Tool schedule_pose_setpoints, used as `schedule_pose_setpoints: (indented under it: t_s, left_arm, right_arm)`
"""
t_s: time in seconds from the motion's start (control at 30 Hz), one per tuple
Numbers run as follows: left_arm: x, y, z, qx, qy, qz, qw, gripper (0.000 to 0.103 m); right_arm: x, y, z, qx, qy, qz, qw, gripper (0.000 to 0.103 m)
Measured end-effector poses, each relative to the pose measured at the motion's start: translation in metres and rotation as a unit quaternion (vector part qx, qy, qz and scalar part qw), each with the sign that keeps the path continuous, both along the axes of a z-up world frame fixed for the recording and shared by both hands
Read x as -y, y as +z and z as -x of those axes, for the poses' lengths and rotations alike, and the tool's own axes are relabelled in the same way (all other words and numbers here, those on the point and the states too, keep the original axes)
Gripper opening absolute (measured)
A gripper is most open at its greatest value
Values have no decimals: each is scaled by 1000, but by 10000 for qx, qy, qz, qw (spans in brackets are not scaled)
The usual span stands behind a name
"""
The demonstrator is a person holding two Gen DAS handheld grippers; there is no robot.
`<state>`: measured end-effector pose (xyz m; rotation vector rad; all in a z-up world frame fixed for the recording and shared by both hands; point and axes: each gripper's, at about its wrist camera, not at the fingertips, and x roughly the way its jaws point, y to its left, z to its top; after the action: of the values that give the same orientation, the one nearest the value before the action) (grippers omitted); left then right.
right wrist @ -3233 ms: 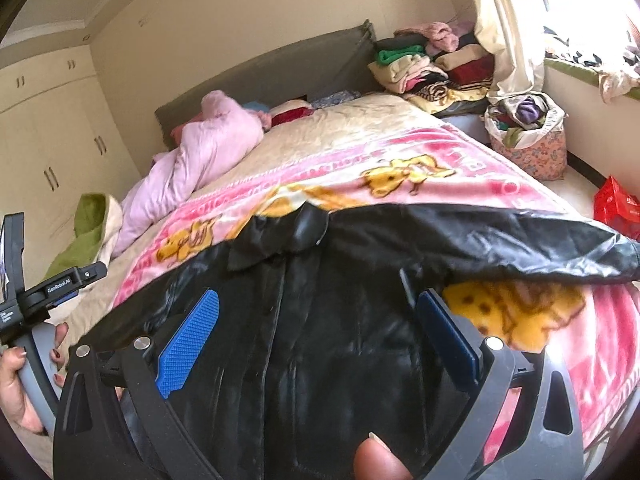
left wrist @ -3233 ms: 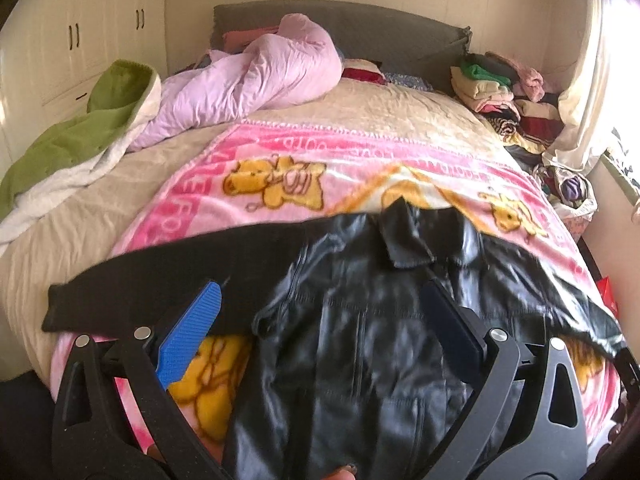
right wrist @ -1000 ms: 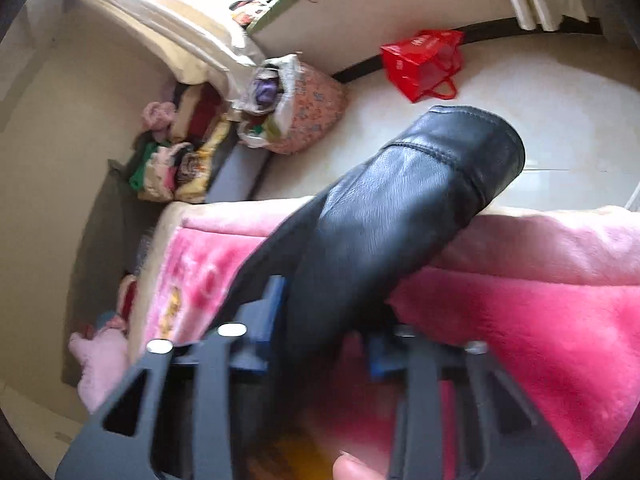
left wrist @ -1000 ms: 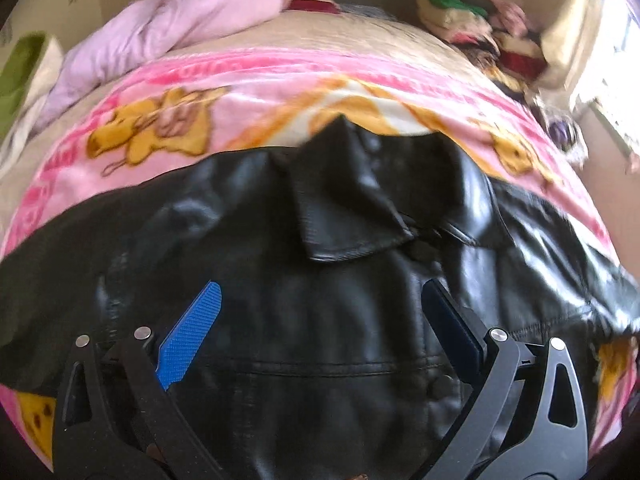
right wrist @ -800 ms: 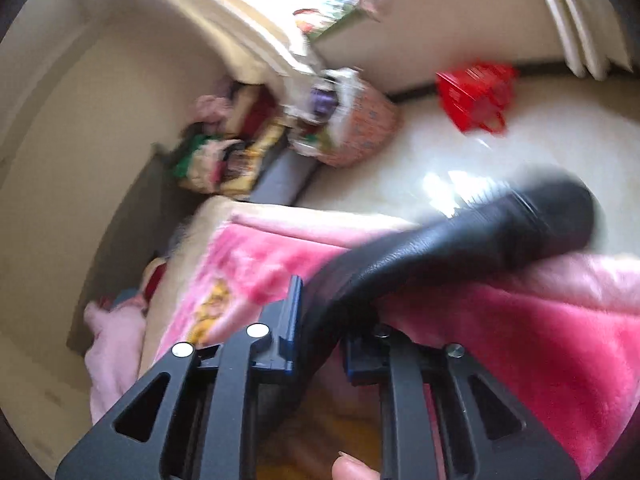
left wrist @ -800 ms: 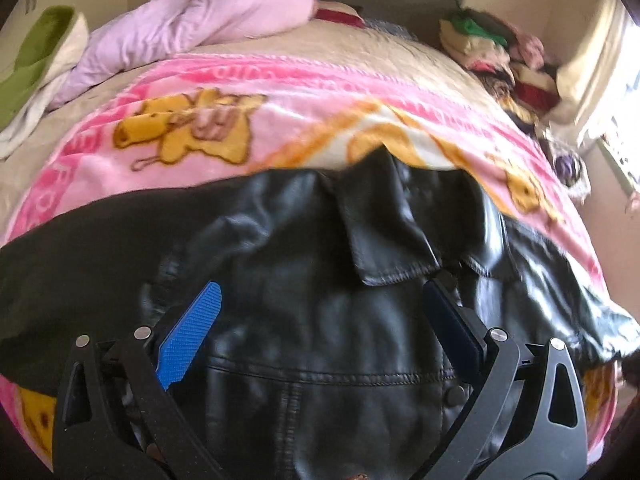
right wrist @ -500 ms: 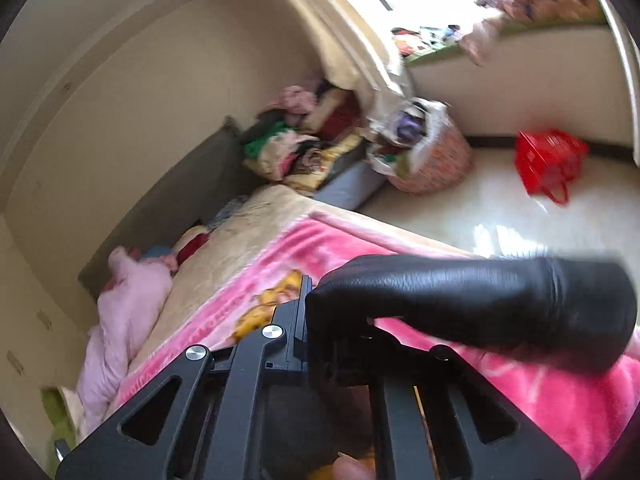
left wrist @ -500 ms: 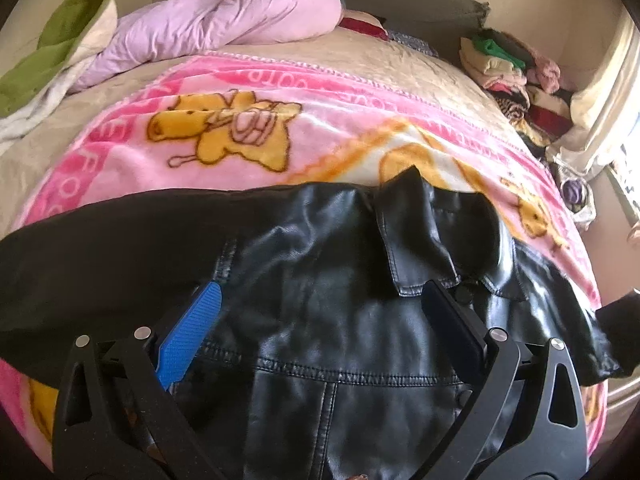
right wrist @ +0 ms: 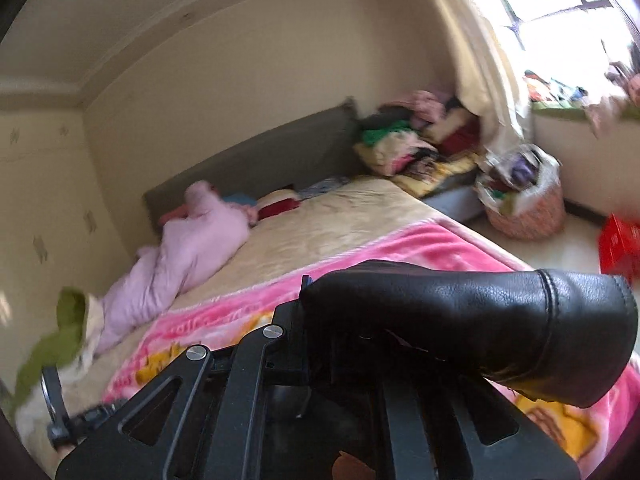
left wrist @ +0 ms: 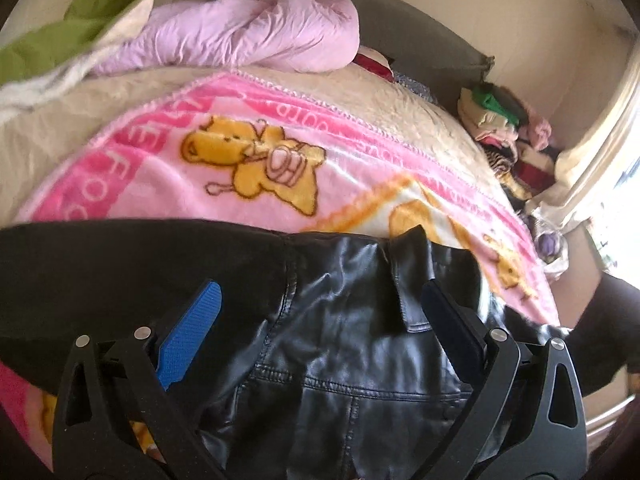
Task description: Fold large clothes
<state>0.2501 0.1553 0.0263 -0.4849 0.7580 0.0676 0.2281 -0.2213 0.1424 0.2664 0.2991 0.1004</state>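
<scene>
Right wrist view shows our right gripper clamped on the jacket sleeve; left gripper gapes empty. Leather looks heavy, slick; we favour seams.

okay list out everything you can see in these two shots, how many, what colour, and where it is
leather jacket: one, black, spread on the blanket at the near edge of the bed
jacket sleeve: one, black, lifted above the blanket
blanket: one, pink with yellow bears, over the bed
bedspread: one, beige, under the blanket
puffy coat: one, lilac, by the headboard
green throw: one, green and cream, far left of the bed
folded clothes: one pile, mixed colours, beside the headboard
basket: one, pink, on the floor
red bag: one, floor, right edge
left gripper: open, above the jacket
right gripper: shut on the sleeve
</scene>
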Motion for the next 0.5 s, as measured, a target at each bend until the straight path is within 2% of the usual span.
schedule_pose_setpoints:
  t_s: [0.07,0.2,0.33,0.5]
  left_arm:
    - [-9,-2,1,30,-25,337,9994,94]
    - [-19,-4,2,59,-8,572,9983,94]
    - [-28,-5,2,81,-109,917,9957,94]
    - [-29,-6,1,114,-453,1365,9895,94]
  right_arm:
    - [-22,-2,-4,3,252,206,9995,6]
    - [-77,-16,-16,-214,849,702,9937,6]
    - [-124,-46,-24,-616,1260,1043,9846,6]
    - [-164,-85,-33,-1100,1633,1080,9744,7]
